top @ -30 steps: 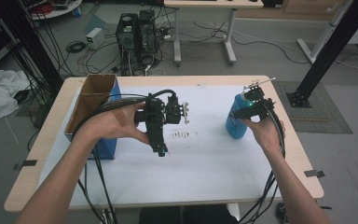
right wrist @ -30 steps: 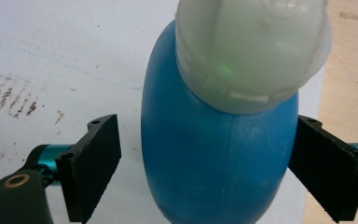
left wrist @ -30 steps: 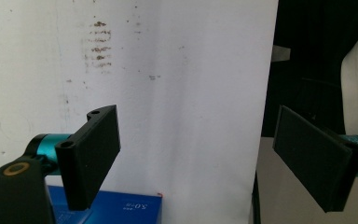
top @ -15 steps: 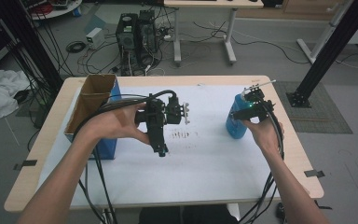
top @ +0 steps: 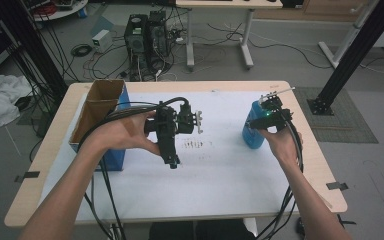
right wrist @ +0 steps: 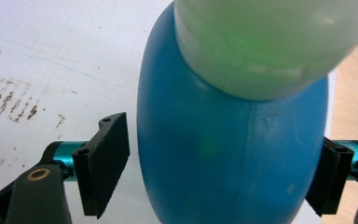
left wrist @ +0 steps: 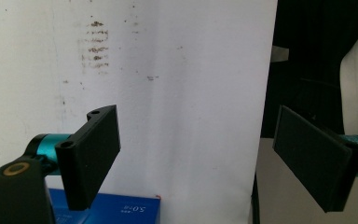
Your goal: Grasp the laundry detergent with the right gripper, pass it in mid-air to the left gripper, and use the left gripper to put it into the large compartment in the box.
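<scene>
Table [top: 230, 200]: open cardboard box [top: 97, 107] at left edge, bottle [top: 254, 132] upright at right. Left gripper [top: 170, 161] between them; right gripper [right wrist: 214, 175] straddles the bottle.

Even, dim overhead light; soft, blurry close-ups; green glow on bottle cap [right wrist: 270, 42].

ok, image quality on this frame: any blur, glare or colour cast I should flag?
Right gripper view: the white cap of the blue bottle is close to the lens, soft, and tinted by a green glow; the jaw pads stay sharp. Left gripper view: evenly lit white sheet, crisp pads, dark area at the right. High view: mildly soft overall, with a green light on the right gripper.
</scene>
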`<state>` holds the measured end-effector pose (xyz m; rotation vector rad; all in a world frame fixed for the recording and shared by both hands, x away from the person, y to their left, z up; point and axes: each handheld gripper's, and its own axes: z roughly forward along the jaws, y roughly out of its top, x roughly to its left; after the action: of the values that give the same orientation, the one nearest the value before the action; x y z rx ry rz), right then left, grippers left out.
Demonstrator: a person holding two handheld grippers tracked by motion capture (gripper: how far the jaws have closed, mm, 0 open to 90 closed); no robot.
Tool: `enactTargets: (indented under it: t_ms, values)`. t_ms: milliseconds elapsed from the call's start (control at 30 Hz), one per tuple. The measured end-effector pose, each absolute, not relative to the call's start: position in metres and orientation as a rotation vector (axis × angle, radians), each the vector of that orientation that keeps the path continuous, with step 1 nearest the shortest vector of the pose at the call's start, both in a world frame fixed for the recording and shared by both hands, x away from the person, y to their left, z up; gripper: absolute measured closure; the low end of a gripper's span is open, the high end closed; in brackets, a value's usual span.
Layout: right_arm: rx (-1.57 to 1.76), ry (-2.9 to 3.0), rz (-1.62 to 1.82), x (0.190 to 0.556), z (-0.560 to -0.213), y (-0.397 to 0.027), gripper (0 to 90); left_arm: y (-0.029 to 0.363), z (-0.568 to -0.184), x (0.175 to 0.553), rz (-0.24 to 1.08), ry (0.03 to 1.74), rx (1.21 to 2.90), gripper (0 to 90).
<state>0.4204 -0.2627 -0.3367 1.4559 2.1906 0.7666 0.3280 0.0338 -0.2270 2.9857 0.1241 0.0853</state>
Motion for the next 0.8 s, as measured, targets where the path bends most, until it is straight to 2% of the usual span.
enactTargets:
  t_ms: [333, 400, 800]
  values:
    - [1.469, 2.185, 0.784, 0.4211, -0.3386, -0.2624, 19.0, 0.033, -0.2269, 0.3277, 0.082, 0.125, 2.985, 14.9]
    - [1.462, 2.188, 0.79, 0.4209, -0.3389, -0.2625, 24.4, 0.0328, -0.2274, 0.3282, 0.082, 0.126, 2.985, 14.9]
    - [1.465, 2.179, 0.811, 0.4213, -0.3407, -0.2626, 26.8, 0.0334, -0.2282, 0.3284, 0.078, 0.13, 2.986, 14.9]
